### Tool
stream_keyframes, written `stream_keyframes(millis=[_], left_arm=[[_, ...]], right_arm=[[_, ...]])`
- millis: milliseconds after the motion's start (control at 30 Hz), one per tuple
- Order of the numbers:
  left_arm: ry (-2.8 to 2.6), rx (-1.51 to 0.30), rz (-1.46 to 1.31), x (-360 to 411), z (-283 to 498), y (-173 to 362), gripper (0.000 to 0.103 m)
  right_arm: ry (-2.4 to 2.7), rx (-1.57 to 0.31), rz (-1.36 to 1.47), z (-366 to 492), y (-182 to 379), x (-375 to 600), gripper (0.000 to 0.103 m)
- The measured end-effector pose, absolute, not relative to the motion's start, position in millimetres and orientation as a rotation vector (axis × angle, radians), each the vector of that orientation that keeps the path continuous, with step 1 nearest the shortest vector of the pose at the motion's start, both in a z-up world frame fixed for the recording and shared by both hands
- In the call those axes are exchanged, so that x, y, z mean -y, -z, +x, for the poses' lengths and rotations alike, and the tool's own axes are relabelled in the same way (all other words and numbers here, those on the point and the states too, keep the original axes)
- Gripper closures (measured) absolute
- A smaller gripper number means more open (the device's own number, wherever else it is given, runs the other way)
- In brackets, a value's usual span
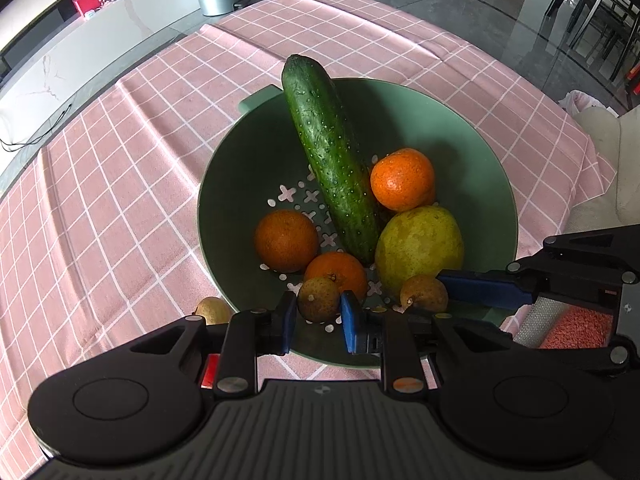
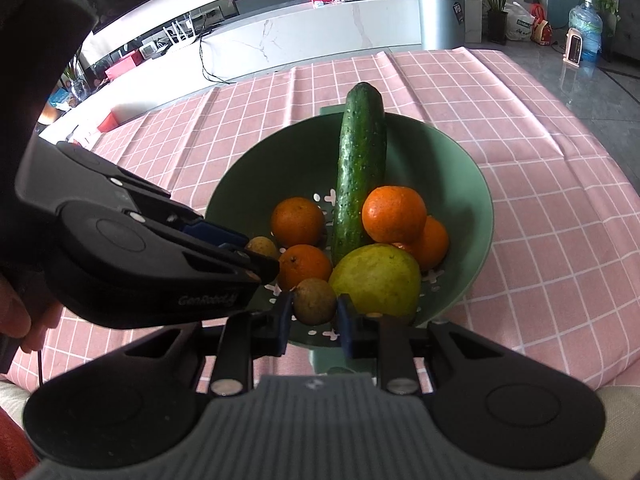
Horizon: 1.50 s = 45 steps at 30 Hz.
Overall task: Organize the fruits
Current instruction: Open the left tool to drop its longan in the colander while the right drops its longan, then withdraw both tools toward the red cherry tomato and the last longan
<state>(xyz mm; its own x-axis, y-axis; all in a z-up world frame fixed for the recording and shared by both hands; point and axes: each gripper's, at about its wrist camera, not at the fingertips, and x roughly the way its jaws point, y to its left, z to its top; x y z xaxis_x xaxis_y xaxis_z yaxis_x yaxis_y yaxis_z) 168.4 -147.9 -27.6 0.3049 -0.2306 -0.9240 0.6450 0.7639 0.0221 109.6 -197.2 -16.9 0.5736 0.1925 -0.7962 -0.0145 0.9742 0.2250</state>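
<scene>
While both my grippers hang over it, the pink checked tablecloth fills most of the view, with the green colander bowl sitting on it. Biggest thing in there is the cucumber, leaning on the far rim with its tip poking out past the edge. Next down in size is the yellow-green pear, on the near right side of the bowl, touching the cucumber's lower end. Then the oranges: one perched up beside the cucumber above the pear, one on the bowl's left, one near the front, and from the right wrist view there's a fourth tucked behind the pear.

Smallest stuff is the little brownish round fruits. My left gripper has one sitting between its blue pads; they look like they're just touching it. My right gripper is pinching another, pads tight on both sides, low over the near edge of the bowl. One more small fruit lies out on the cloth just left of the bowl.
</scene>
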Motion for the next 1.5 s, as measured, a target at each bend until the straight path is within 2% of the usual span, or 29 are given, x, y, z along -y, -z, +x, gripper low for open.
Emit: stream_keyframes(millis=[133,233,333,433,633,700,767,1100,1500], left_arm=[[0.59,-1.128,0.403,147.0,170.9,28.2,0.073],[0.583,-1.12,0.383,145.0,171.1,25.2,0.067],[0.575,-1.087,0.349,140.9,169.4,17.4,0.066],[0.563,-1.027,0.292,134.3,164.9,6.0,0.066],[0.524,-0.92,0.241,123.0,152.0,-16.3,0.063],[0.502,-0.885,0.225,117.4,147.3,-23.8,0.055],[0.487,-0.862,0.21,110.7,143.9,-30.1,0.053],[0.414,-0.807,0.196,68.5,120.9,-46.6,0.053],[0.378,-0.829,0.142,8.5,106.9,-25.0,0.053]], right_arm=[[-0.119,-0.953,0.204,111.0,16.2,197.9,0.082],[-0.113,-0.944,0.201,109.4,15.2,198.9,0.082],[-0.112,-0.932,0.206,106.5,12.7,200.0,0.081],[-0.104,-0.903,0.2,101.5,6.8,199.3,0.062],[-0.069,-0.831,0.177,91.7,-7.3,194.6,0.061],[-0.049,-0.784,0.171,85.9,-13.4,192.2,0.054],[-0.038,-0.739,0.179,80.7,-18.7,189.3,0.046],[-0.024,-0.634,0.235,58.4,-23.8,158.4,0.043],[-0.077,-0.61,0.184,46.4,-15.3,111.3,0.043]])
